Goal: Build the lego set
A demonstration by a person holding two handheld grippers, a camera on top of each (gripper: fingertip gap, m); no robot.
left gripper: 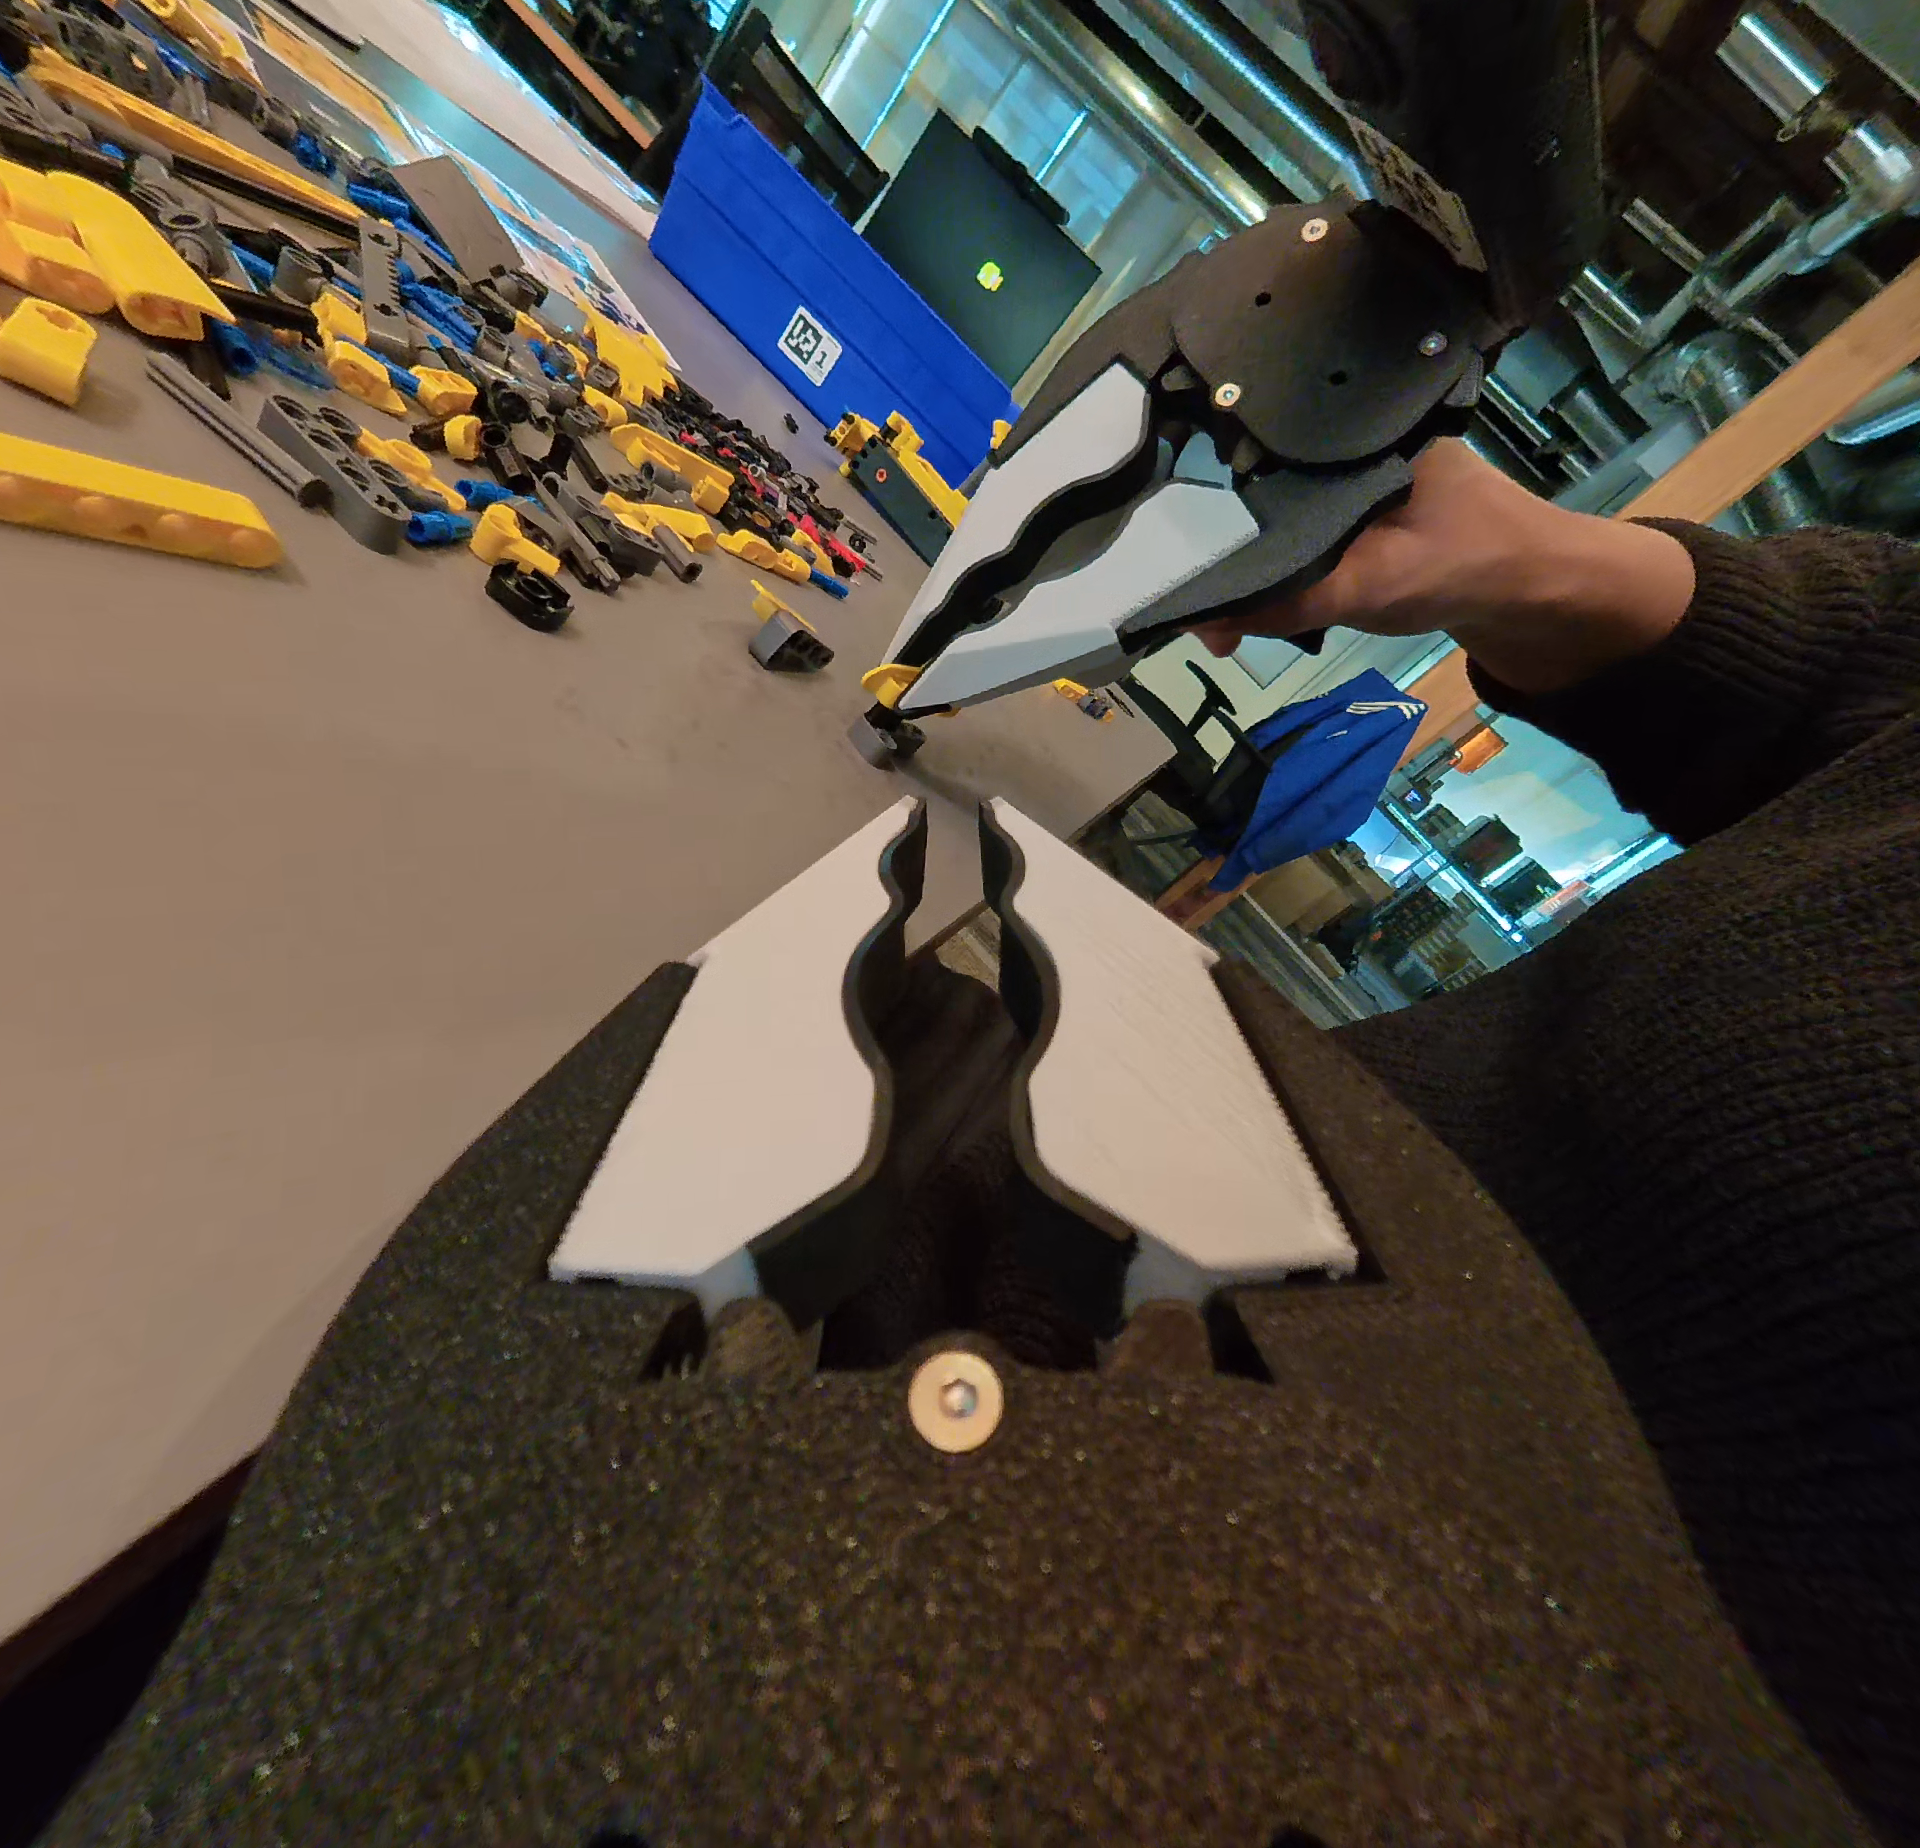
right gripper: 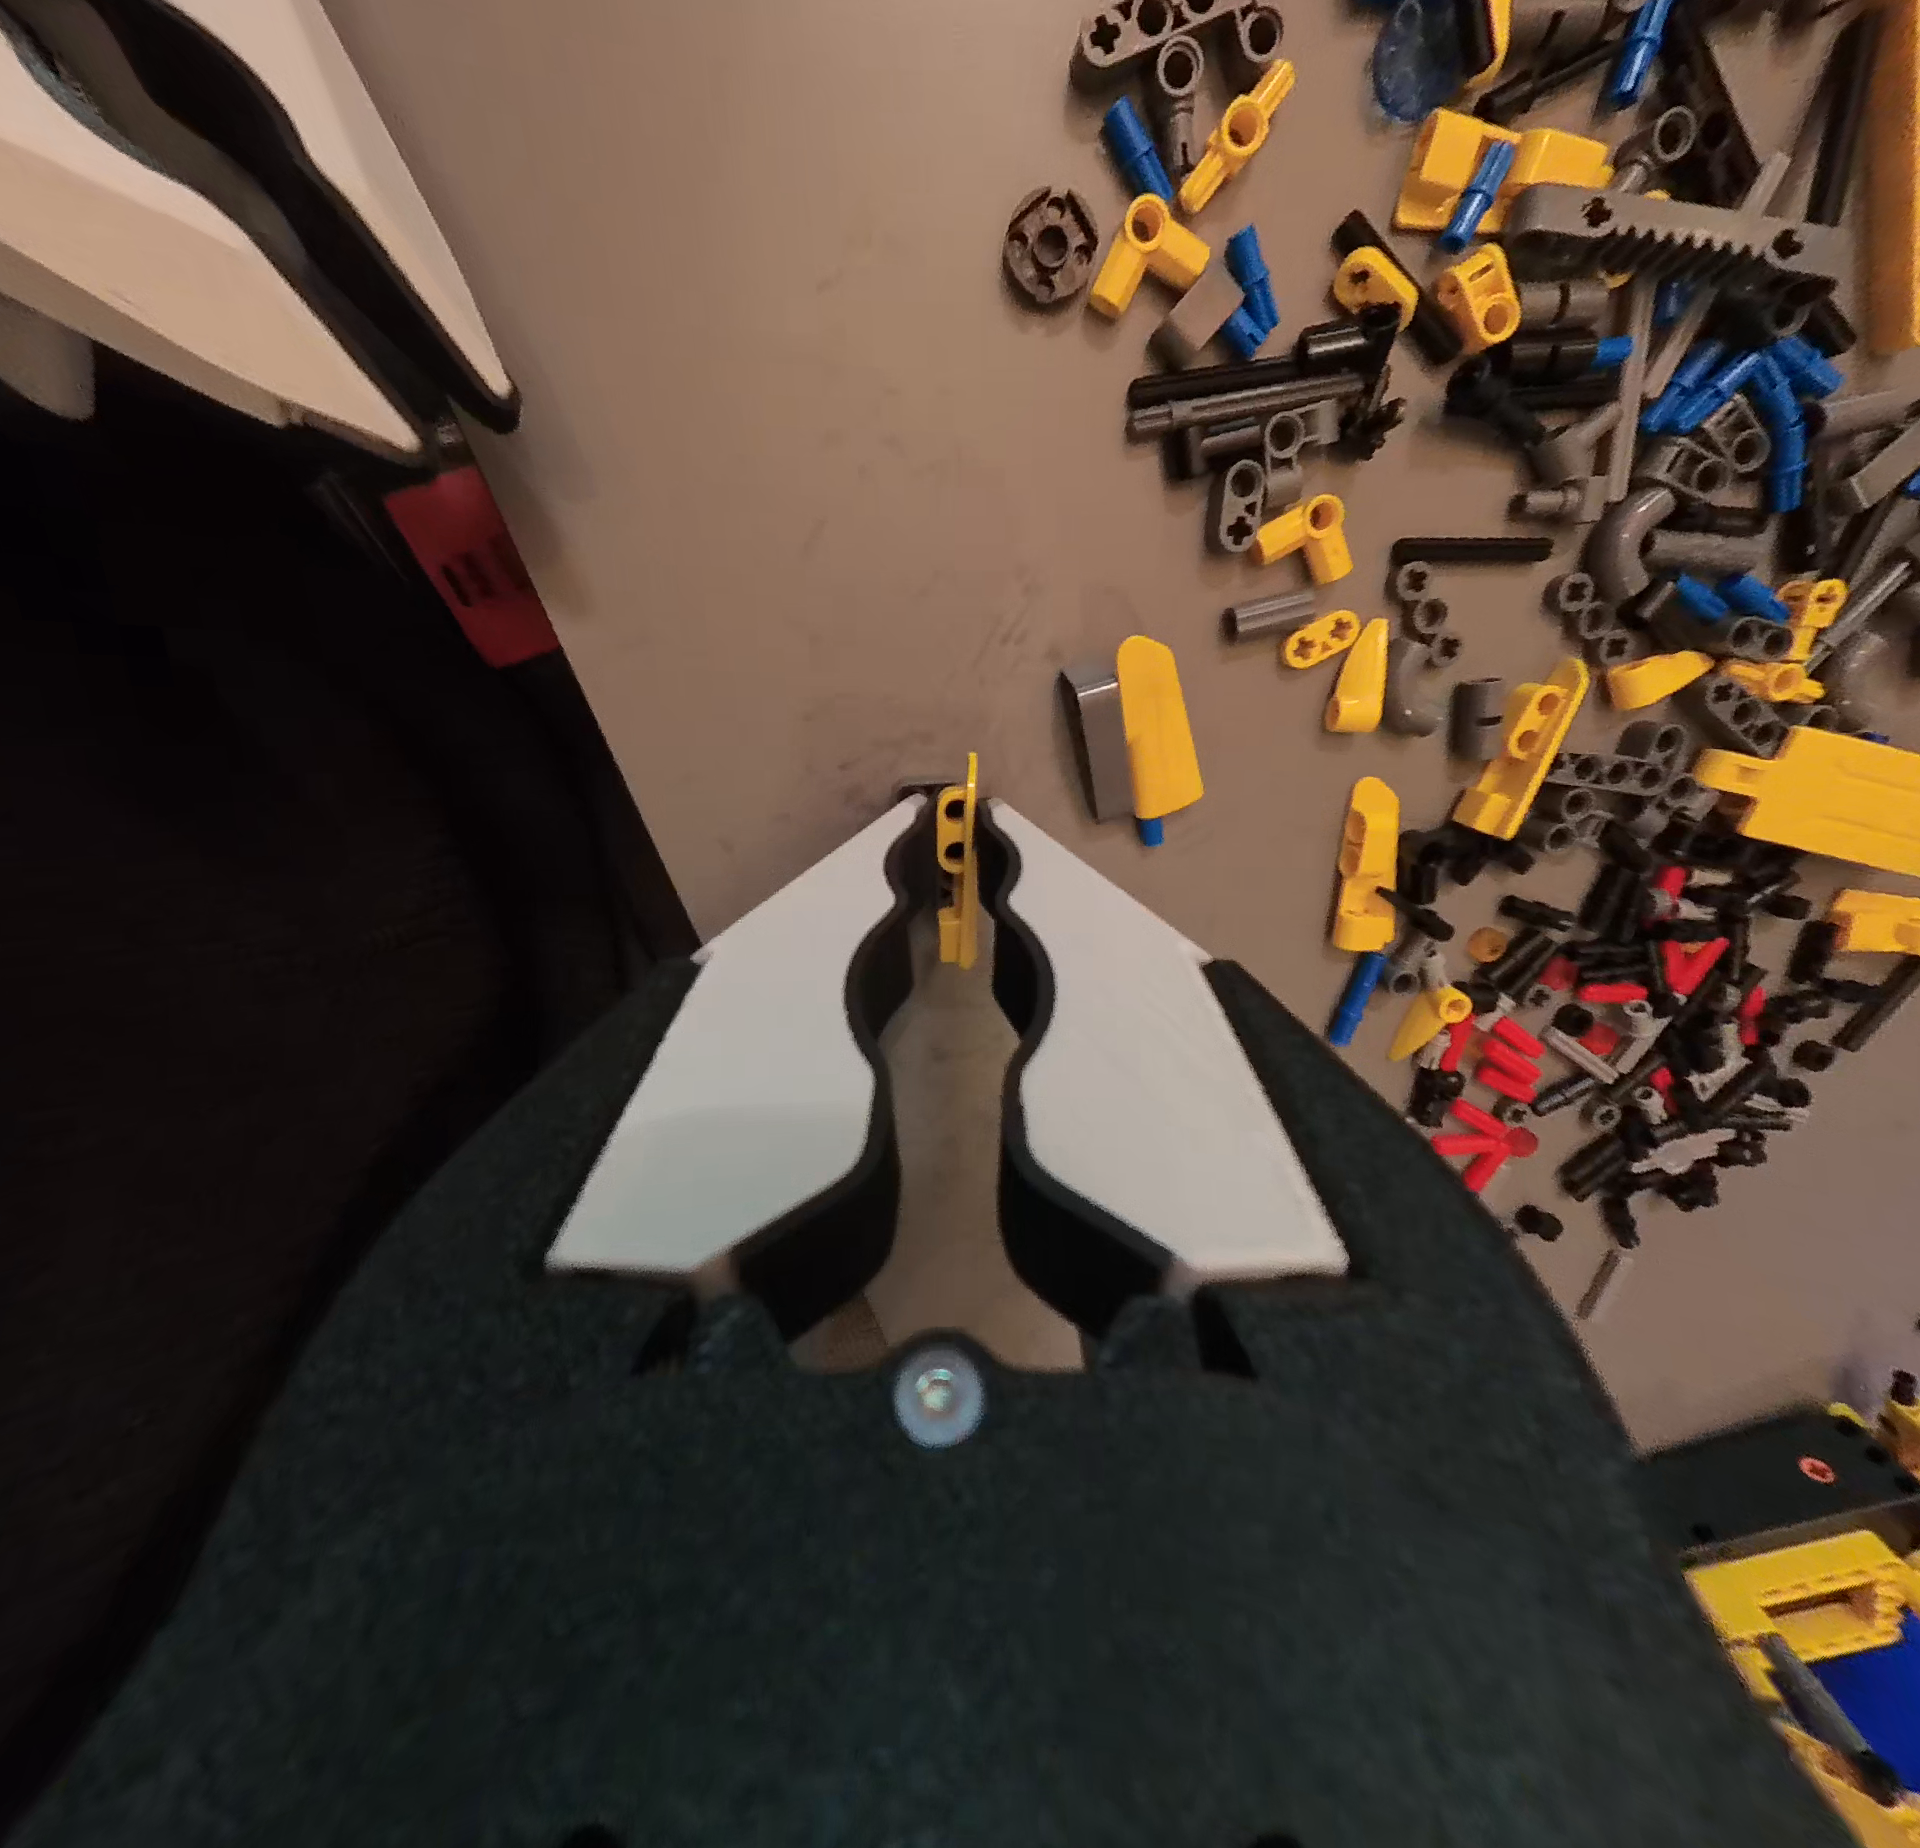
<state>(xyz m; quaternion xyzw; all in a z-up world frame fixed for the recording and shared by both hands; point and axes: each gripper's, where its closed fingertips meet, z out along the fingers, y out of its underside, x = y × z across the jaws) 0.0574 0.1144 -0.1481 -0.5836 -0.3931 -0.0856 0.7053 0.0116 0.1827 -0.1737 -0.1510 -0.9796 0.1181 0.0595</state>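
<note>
My right gripper (right gripper: 956, 811) is shut on a thin yellow piece with holes (right gripper: 958, 863), held on edge. In the left wrist view the right gripper (left gripper: 894, 702) points down at the grey table (left gripper: 416, 863), and its yellow piece (left gripper: 885, 678) touches a small grey and black part (left gripper: 883, 744) lying there. A hand (left gripper: 1455, 562) holds that gripper. My left gripper (left gripper: 951, 811) is close behind this spot, near the table's edge. Its jaws are almost together with nothing between them. It also shows at the top left of the right wrist view (right gripper: 468, 416).
Many loose yellow, grey, black, blue and red building pieces (right gripper: 1558, 551) lie spread over the table. A grey and yellow piece (right gripper: 1132, 738) lies nearest. A half-built yellow and black assembly (right gripper: 1818, 1642) stands to the right. A blue bin (left gripper: 790, 271) stands at the far edge.
</note>
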